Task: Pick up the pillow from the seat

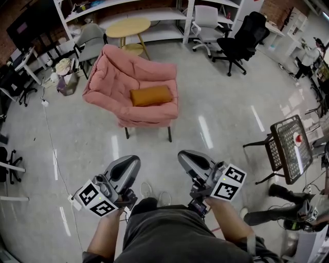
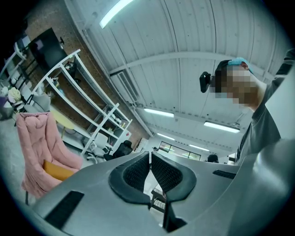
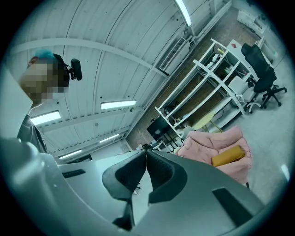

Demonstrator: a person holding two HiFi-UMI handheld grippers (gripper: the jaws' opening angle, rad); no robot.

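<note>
- The mustard pillow [image 1: 151, 95] is seen lying across the seat of the pink armchair [image 1: 110, 72], at 12 o'clock.
- The left hand-held gripper [image 2: 150, 154] is closed tight and empty.
- The right hand-held gripper [image 3: 146, 152] is likewise closed and empty.
- A small red item [image 1: 298, 137] is carried on a wire-mesh rack [image 1: 284, 154] at 3 o'clock.

Ahead of me, the pillow [image 1: 151, 95] lies on the armchair [image 1: 110, 74] seat. A table [image 1: 128, 26] stands behind the armchair, shelves [image 1: 154, 14] behind that, office chairs [image 1: 241, 41] to their right. A wire rack [image 1: 290, 149] stands right of my right gripper [image 1: 184, 155].
</note>
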